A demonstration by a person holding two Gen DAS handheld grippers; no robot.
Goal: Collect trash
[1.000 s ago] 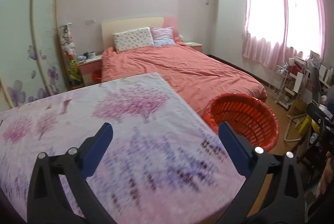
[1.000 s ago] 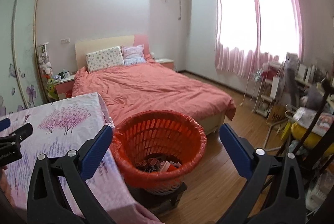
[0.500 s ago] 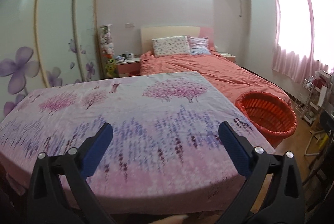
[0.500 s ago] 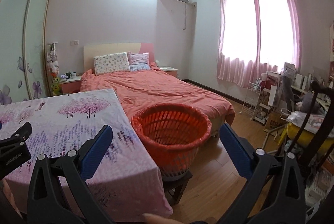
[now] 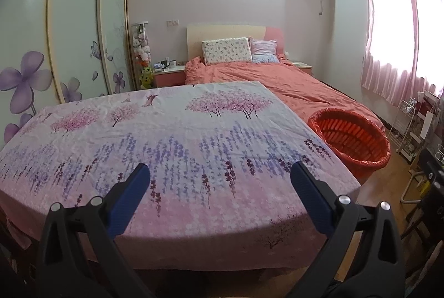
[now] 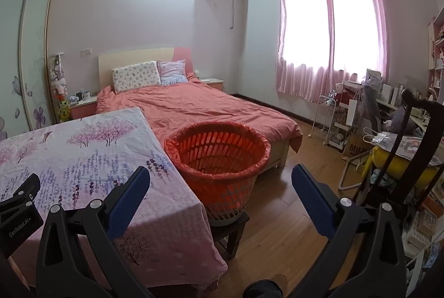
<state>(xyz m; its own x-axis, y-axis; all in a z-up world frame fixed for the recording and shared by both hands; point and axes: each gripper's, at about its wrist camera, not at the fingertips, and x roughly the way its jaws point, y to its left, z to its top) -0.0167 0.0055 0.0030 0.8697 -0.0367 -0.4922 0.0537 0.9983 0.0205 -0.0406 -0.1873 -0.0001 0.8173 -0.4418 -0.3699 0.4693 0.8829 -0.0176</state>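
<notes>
An orange slatted basket with a red liner (image 6: 219, 156) stands on a small dark stool to the right of a table covered in a pink and purple floral cloth (image 5: 166, 142). The basket also shows in the left wrist view (image 5: 349, 137). My left gripper (image 5: 219, 181) is open and empty, held back from the table's near edge. My right gripper (image 6: 220, 184) is open and empty, facing the basket from a distance. The left gripper's body shows at the right view's left edge (image 6: 19, 203). No trash shows on the cloth.
A bed with an orange cover (image 6: 199, 109) lies behind the table and basket. Sliding wardrobe doors (image 5: 69, 34) line the left wall. A white wire rack (image 6: 327, 117), a cluttered desk and a dark chair (image 6: 416, 131) crowd the right side. Wood floor (image 6: 277, 228) lies right of the stool.
Both grippers have pulled back and away from the table and basket. The views now take in the whole table top and more of the room. The basket's inside is out of sight.
</notes>
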